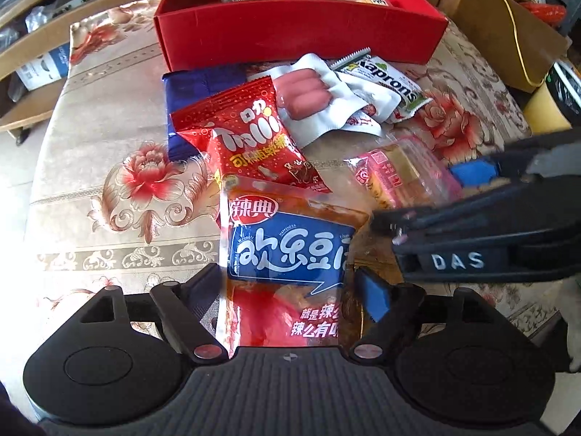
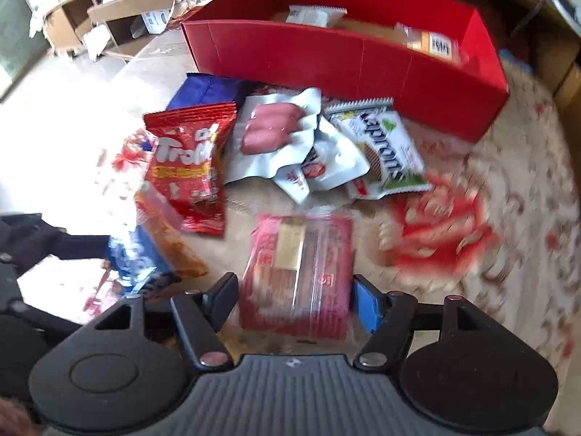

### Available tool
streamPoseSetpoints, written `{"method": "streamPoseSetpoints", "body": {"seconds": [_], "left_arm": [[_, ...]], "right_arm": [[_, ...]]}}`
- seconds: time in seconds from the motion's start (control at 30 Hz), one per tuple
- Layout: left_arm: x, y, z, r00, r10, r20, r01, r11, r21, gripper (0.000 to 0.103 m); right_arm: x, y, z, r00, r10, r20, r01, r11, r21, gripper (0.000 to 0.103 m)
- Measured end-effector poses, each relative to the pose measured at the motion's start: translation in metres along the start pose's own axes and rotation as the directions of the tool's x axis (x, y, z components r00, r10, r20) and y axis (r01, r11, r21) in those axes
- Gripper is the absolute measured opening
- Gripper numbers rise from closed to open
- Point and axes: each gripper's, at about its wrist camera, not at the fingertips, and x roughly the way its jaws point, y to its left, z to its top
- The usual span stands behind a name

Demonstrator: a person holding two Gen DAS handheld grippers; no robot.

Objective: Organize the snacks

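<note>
Nearest the left camera, a clear spicy-snack pouch with a blue label (image 1: 290,250) is seen between the fingers of the left tool (image 1: 290,290), whose jaws are spread wide; whether the pads press on it cannot be told. Under the right tool (image 2: 294,298) a pink wrapped cake (image 2: 301,272) is framed by jaws set moderately apart, with the fingers standing just beside its edges; a grip cannot be confirmed through the blur. Beyond these, a red gummy bag (image 1: 250,134) is overlapped by the pouch and itself lies over a dark blue packet (image 1: 196,94). Further back, a white sausage pack (image 1: 308,98) and a green-and-white wafer packet (image 1: 388,83) are piled together, just in front of a red box (image 1: 297,32). Two wrapped snacks are seen inside the box. Everything is carried by a worktop covered in a floral cloth (image 1: 120,181).
</note>
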Motion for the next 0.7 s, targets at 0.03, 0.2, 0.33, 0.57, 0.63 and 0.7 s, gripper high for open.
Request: {"method": "streamPoseSetpoints", "body": {"seconds": [0.03, 0.2, 0.33, 0.57, 0.63, 0.7], "left_arm": [[0.0, -0.002, 0.0, 1.0, 0.009, -0.001, -0.009, 1.0, 0.008, 0.083], [-0.007, 0.005, 0.001, 0.999, 0.038, 0.013, -0.038, 0.999, -0.028, 0.054], [-0.011, 0.012, 0.004, 0.999, 0.027, 0.027, -0.025, 0.997, -0.077, 0.052], [-0.031, 0.01, 0.016, 0.995, -0.008, 0.101, 0.019, 0.994, -0.112, 0.052], [-0.032, 0.009, 0.022, 0.994, -0.009, 0.112, 0.023, 0.993, -0.116, 0.052], [-0.033, 0.008, 0.027, 0.992, -0.011, 0.123, 0.025, 0.993, -0.114, 0.052]], "right_arm": [[-0.001, 0.002, -0.001, 1.0, -0.018, 0.003, 0.018, 1.0, -0.019, 0.055], [-0.009, -0.004, -0.009, 1.0, -0.026, 0.002, 0.026, 0.999, -0.028, 0.05], [-0.02, -0.013, -0.013, 1.0, -0.018, 0.02, 0.019, 1.0, -0.003, 0.05], [-0.045, -0.021, -0.014, 0.996, 0.0, 0.092, -0.003, 0.999, 0.035, 0.05], [-0.05, -0.021, -0.012, 0.994, 0.003, 0.107, -0.007, 0.999, 0.04, 0.05], [-0.052, -0.022, -0.008, 0.993, 0.003, 0.116, -0.009, 0.999, 0.049, 0.05]]}}
